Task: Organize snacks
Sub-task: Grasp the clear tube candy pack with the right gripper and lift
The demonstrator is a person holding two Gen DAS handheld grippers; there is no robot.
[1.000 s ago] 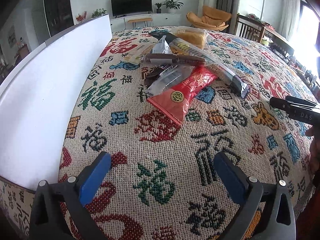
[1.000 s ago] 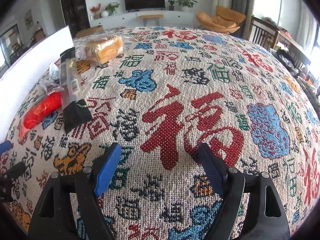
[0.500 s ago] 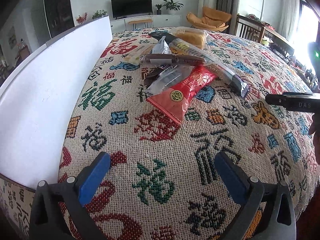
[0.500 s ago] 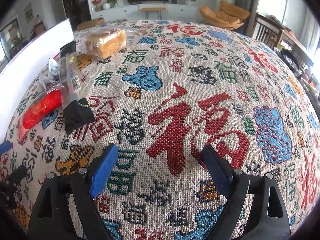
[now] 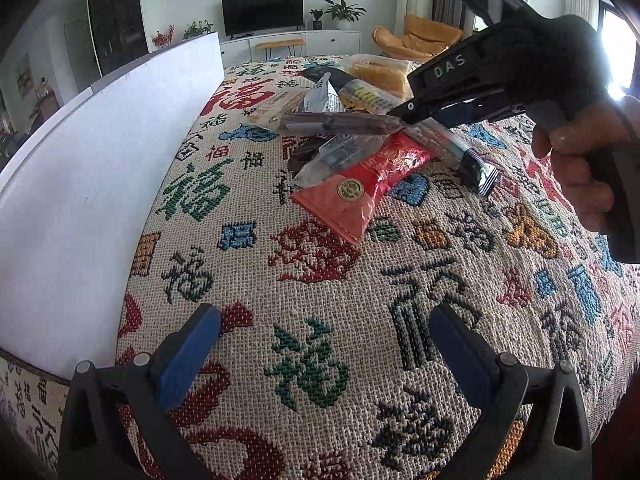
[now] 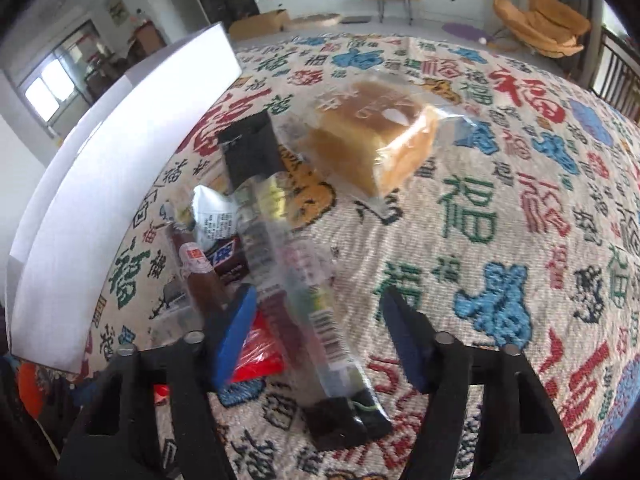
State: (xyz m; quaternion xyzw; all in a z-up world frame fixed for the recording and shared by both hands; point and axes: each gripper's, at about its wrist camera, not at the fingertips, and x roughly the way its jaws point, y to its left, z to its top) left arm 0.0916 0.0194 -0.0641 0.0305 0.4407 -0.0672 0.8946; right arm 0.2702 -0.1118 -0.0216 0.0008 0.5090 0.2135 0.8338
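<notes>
A heap of snacks lies on the patterned cloth: a red packet (image 5: 368,184), a long clear sleeve with black ends (image 6: 296,280), a brown sausage stick (image 5: 340,123), a bagged bread loaf (image 6: 372,132) and a white sachet (image 6: 214,220). My right gripper (image 6: 320,332) is open and hovers over the long clear sleeve, one finger at each side, touching nothing. It also shows in the left wrist view (image 5: 404,114), above the heap. My left gripper (image 5: 326,344) is open and empty, low over bare cloth in front of the heap.
A white box (image 5: 80,184) with a tall wall stands along the left of the table. The cloth (image 6: 520,200) stretches to the right of the heap. Chairs and a TV cabinet stand beyond the table.
My right gripper has swung left from bare cloth to above the snack heap and now straddles the clear sleeve. My left gripper has hardly moved.
</notes>
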